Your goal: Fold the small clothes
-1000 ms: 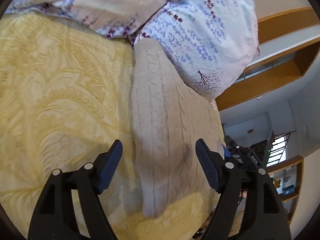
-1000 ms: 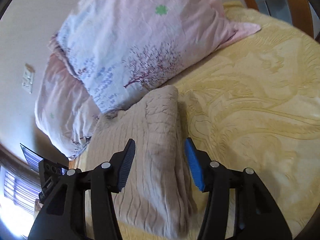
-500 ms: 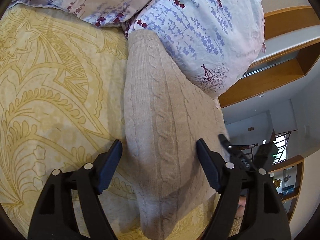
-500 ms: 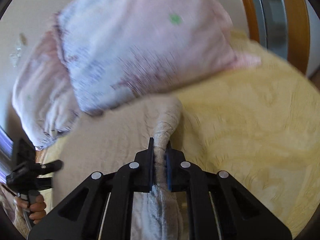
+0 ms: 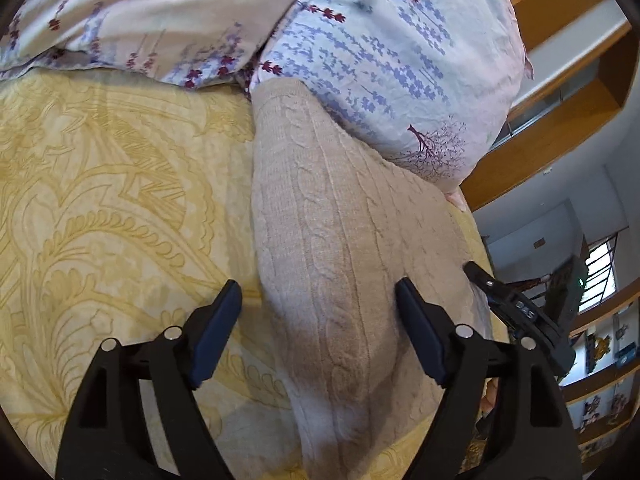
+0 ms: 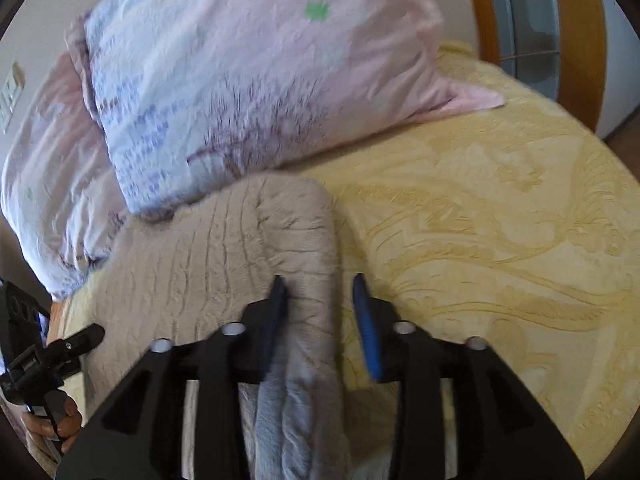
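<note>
- Left wrist view: my left gripper stands wide open, jaws well apart, holding nothing. It hangs over the near end of the folded sweater.
- The sweater is beige cable knit, lying lengthwise away from me on the yellow bedspread. Its far end touches the flowered pillow.
- A second pillow lies to the left of that one, along the top of the bedspread.
- At the right edge I see the right gripper, just beside the sweater's edge. From here I cannot tell how its jaws stand.
- Right wrist view: my right gripper is partly open, jaws set on either side of the sweater's thick folded edge. I cannot tell whether the pads touch the knit; nothing is pinched.
- This frame is blurred. The pillow sits behind the sweater, the bedspread spreads to the right.
- At lower left, the left gripper shows beside the sweater, a hand on its handle.
</note>
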The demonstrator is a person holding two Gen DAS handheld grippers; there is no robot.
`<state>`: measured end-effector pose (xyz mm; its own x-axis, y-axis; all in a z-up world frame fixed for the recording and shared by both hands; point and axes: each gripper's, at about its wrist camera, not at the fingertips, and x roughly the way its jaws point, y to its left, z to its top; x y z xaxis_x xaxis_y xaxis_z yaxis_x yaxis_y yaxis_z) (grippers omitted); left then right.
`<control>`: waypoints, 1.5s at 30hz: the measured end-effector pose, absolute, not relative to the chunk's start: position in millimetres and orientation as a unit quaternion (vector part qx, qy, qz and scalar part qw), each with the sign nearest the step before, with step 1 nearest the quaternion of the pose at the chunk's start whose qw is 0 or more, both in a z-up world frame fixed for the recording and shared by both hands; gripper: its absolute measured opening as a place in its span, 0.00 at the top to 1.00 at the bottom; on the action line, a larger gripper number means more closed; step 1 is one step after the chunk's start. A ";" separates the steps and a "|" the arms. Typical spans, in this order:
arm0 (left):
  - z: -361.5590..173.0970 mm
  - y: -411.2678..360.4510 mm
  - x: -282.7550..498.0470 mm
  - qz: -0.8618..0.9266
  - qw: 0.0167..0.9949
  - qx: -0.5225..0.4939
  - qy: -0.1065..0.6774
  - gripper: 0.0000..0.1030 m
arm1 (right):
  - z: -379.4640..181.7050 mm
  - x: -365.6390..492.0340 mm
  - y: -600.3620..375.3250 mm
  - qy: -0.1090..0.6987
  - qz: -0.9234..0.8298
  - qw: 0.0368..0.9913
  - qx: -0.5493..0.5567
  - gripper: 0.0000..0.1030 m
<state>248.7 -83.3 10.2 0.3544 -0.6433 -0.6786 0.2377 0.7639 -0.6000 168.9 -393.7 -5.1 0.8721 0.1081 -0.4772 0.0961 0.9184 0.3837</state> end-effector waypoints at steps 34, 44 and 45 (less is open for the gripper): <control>18.9 -115.2 234.9 -0.248 0.829 -0.103 0.491 0.07 | -6.5 150.1 -399.2 0.267 0.065 0.930 0.244 0.34; 12.2 -100.9 261.0 -0.298 0.780 -0.201 0.512 0.12 | -21.6 200.8 -435.2 0.335 0.111 0.868 0.349 0.28; 9.5 -99.3 263.1 -0.301 0.774 -0.212 0.516 0.13 | -23.9 202.7 -435.9 0.340 0.116 0.864 0.352 0.28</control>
<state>263.1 -99.3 9.5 0.2873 -0.6836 -0.6709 0.2465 0.7296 -0.6379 202.7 -435.9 -23.9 0.7421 0.4397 -0.5060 0.0389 0.7253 0.6873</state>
